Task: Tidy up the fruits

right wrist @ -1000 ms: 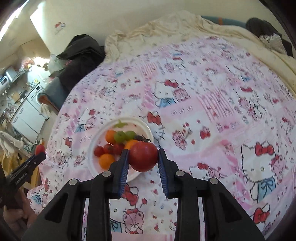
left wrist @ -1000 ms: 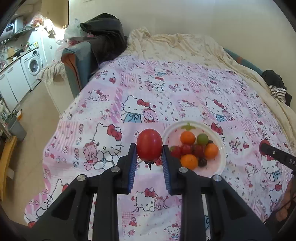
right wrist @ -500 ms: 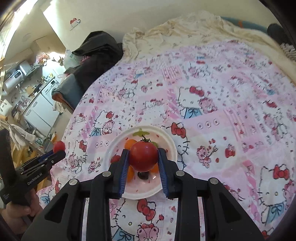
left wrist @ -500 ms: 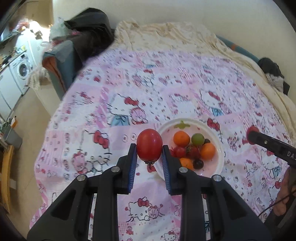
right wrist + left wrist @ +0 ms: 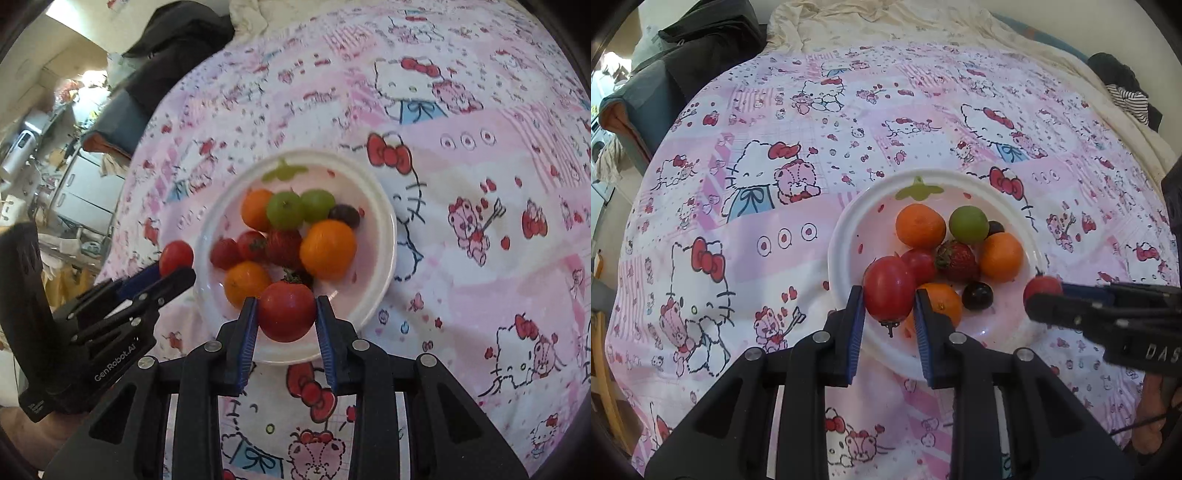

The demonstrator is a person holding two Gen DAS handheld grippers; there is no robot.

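left wrist view: left claw point(image 5: 889, 308) is pinching a red tomato point(image 5: 888, 288), hanging over the near-left rim of the white plate point(image 5: 846, 236) on the bed.
plate contents: oranges, a green grape point(image 5: 968, 223), a strawberry point(image 5: 956, 260), all bunched mid-plate.
right wrist view: right claw point(image 5: 286, 325) grips a second tomato point(image 5: 286, 311) over the plate's near edge.
tip: imo lower each one into a bare spot near the rim, let go gently so nothing rolls off onto the bed sheet point(image 5: 480, 206).
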